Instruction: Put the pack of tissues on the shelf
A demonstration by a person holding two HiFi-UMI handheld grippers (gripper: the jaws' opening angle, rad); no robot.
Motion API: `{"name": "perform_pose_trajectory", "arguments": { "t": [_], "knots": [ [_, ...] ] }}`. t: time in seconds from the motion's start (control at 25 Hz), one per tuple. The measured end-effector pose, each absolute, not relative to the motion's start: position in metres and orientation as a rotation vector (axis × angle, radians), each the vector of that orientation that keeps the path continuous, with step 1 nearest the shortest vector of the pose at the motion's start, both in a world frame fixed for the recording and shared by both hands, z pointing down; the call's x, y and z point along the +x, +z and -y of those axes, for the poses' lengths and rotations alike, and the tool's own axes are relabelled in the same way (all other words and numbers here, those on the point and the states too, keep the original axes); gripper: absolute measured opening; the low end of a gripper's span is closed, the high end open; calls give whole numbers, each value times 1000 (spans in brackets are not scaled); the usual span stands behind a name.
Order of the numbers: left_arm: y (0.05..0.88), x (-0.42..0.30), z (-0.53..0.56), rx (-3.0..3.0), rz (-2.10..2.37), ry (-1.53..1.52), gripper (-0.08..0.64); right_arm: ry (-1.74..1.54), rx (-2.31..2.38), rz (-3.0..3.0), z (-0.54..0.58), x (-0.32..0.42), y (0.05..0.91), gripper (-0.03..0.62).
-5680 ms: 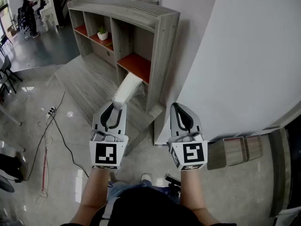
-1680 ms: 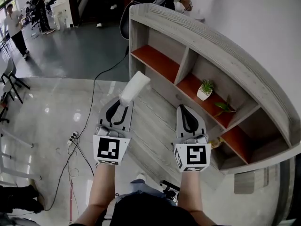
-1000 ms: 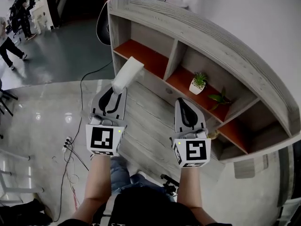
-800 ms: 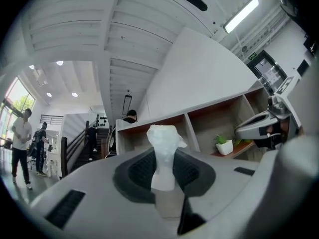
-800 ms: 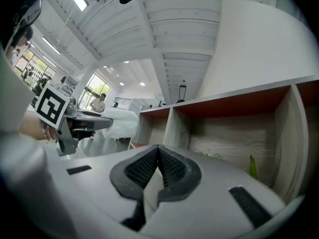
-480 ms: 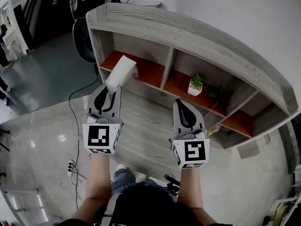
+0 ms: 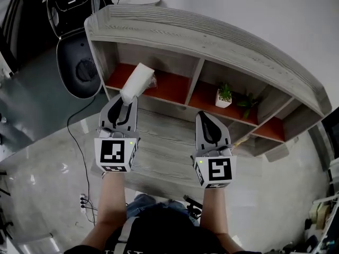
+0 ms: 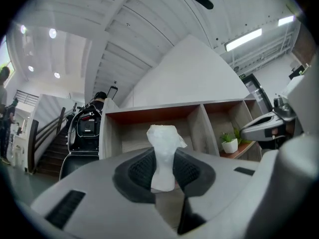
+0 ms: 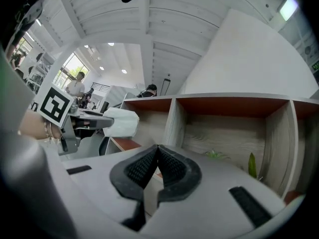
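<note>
Fingers (image 8: 139, 171) of the left gripper (image 7: 126, 102) pinch only the bottom of the pack of tissues (image 7: 136, 82) before the shelf (image 7: 212, 36), so it may droop, snag its edge and slip; right gripper (image 7: 204, 116) closed, empty

- The left gripper (image 8: 163, 169) is covering the lower end of the pack (image 8: 162, 146), which is sitting pinched between its jaws.
- The right gripper (image 9: 155, 164) is hiding most of the plant (image 9: 215, 155) in its own view, so only leaf tips are showing.
- In the left gripper view, the right gripper is blocking the right end of the shelf (image 8: 149, 114).
- The head view's top edge is cutting off a dark rounded machine (image 7: 74, 15), leaving its kind unclear.
- A far figure (image 9: 76, 88) is showing too small to make out.
- The bottom edge is cropping the arms (image 7: 111, 205).
</note>
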State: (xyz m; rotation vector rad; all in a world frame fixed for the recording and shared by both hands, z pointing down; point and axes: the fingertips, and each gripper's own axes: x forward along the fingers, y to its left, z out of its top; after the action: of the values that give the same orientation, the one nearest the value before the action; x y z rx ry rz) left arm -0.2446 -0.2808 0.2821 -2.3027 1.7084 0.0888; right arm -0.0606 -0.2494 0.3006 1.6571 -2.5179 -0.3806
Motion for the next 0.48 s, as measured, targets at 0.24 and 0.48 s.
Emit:
{"name": "perform_pose_trajectory", "arguments": {
  "t": [0.24, 0.48],
  "knots": [
    [287, -256, 301, -2404, -1627, 110, 89, -365, 1727, 2449, 254, -84, 307, 15],
    [297, -265, 317, -2536, -1612, 177, 89, -350, 1774, 2378, 251, -96, 313, 15]
  ]
}}
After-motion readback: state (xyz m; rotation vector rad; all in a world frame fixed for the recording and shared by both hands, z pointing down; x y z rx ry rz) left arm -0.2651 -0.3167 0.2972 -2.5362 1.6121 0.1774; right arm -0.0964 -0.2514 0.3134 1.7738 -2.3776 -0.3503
